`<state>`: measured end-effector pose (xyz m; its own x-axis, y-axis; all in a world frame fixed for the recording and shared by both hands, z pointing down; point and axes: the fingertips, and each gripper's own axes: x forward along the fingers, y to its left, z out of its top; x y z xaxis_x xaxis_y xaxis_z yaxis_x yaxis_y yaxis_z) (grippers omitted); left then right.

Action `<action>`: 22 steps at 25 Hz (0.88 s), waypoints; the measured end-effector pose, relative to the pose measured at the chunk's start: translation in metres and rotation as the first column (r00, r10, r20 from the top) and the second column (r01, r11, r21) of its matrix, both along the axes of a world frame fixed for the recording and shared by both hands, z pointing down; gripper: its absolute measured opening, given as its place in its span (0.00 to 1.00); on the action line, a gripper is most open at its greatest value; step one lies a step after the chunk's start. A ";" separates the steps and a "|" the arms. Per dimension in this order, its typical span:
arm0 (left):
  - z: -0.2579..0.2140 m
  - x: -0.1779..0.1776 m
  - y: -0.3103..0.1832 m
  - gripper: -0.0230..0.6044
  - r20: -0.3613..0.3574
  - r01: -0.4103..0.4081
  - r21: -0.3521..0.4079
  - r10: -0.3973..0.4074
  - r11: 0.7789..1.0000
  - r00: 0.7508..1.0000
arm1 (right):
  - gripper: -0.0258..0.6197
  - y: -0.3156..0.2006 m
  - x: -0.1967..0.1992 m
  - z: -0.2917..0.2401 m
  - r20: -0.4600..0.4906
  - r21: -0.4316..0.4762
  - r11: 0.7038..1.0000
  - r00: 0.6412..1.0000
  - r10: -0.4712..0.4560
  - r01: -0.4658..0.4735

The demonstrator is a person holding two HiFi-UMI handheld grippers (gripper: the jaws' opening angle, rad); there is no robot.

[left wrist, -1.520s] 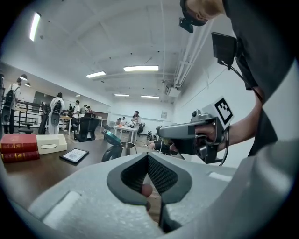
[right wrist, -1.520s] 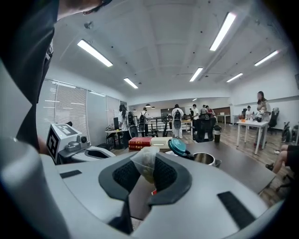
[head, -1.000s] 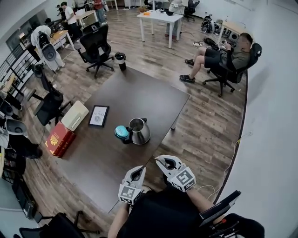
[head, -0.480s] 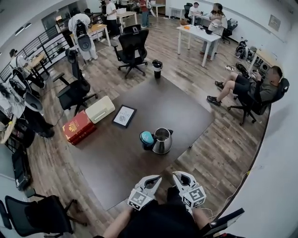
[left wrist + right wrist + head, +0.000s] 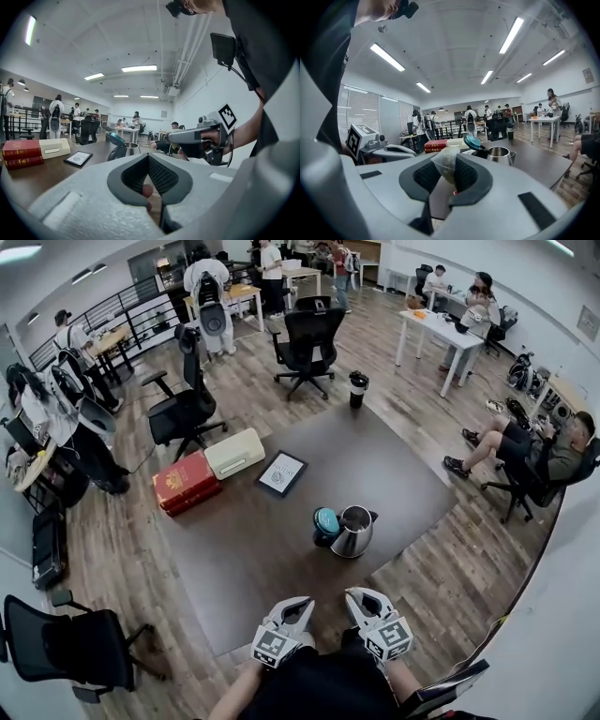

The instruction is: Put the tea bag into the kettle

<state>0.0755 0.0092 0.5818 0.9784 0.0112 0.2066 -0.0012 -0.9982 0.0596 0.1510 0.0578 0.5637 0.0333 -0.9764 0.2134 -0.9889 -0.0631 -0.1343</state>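
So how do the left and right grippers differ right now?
The right gripper is shut on a tea bag; the left gripper has its jaws together with no tea bag in them. In the head view the right gripper sits in line with the kettle, while the left gripper is off to its left. Both are at the near edge of the table and point toward the kettle.

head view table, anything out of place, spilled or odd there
Nothing stands out. The kettle stands upright on the table with its teal lid flipped open, which suits the task, and no spill shows. The tea bag is pinched in the right tongs.
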 end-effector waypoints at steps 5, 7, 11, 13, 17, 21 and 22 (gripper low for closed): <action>0.007 -0.009 -0.005 0.04 0.007 0.042 0.011 -0.042 0.999 0.999 | 0.13 -0.002 -0.004 0.005 -0.004 -0.011 1.000 1.000 -0.019 0.019; 0.010 -0.011 -0.006 0.04 0.010 0.049 0.011 -0.049 0.999 0.999 | 0.13 -0.002 -0.006 0.006 -0.005 -0.016 1.000 1.000 -0.024 0.024; 0.015 -0.015 -0.007 0.04 0.020 0.053 0.011 -0.054 0.999 0.998 | 0.13 -0.002 -0.008 0.007 -0.005 -0.026 0.999 1.000 -0.023 0.023; 0.015 -0.014 -0.006 0.04 0.021 0.049 0.011 -0.050 0.999 0.999 | 0.13 -0.001 -0.007 0.008 -0.002 -0.028 0.999 1.000 -0.016 0.016; 0.017 -0.013 -0.006 0.04 0.024 0.052 0.010 -0.052 0.999 0.998 | 0.13 0.000 -0.006 0.011 0.004 -0.035 0.999 1.000 -0.015 0.015; 0.014 -0.014 -0.007 0.04 0.030 0.051 -0.003 -0.051 0.999 0.998 | 0.13 -0.001 -0.007 0.008 0.011 -0.041 0.999 1.000 -0.007 0.007; 0.014 -0.013 -0.006 0.04 0.033 0.046 -0.009 -0.045 0.999 0.998 | 0.13 -0.002 -0.005 0.007 0.012 -0.041 0.999 1.000 -0.003 0.003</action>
<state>0.0627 0.0029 0.5962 0.9706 -0.0312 0.2389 -0.0488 -0.9965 0.0681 0.1455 0.0558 0.5712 0.0275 -0.9669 0.2535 -0.9875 -0.0656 -0.1433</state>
